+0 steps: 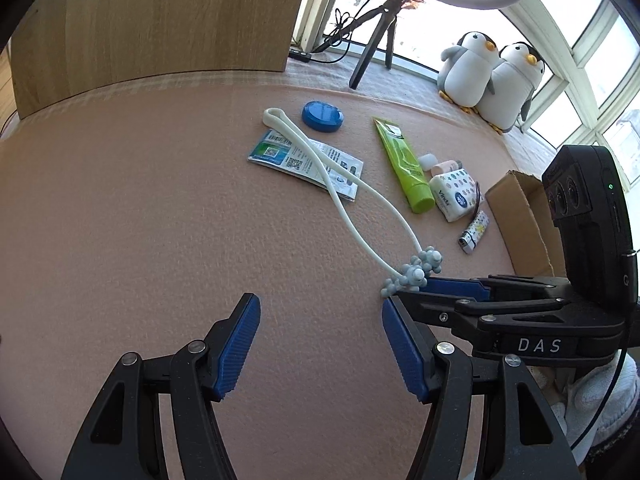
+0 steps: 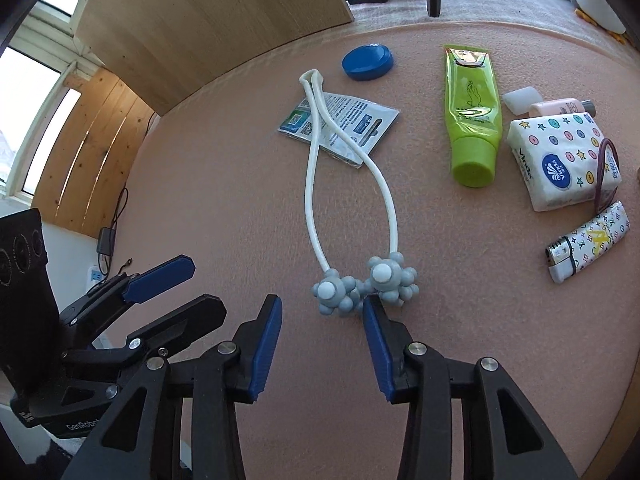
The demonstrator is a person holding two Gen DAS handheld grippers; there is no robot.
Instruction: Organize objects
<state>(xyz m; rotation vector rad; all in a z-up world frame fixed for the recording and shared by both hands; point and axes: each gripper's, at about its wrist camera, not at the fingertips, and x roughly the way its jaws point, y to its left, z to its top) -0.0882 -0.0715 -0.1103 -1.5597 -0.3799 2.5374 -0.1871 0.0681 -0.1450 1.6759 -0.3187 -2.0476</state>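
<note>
two parted grippers [image 2: 322, 316], one massager [image 2: 352, 200].

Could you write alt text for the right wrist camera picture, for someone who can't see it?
The open right gripper hovers over a pink mat, its jaws just short of a white looped massager with two knobbly grey balls. Beyond lie a blue lid, a green tube, a tissue pack and a lighter.

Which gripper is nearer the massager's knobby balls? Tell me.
Right. The right gripper sits open just short of the massager's knobby balls; the left gripper, also open, is off to their left.
</note>
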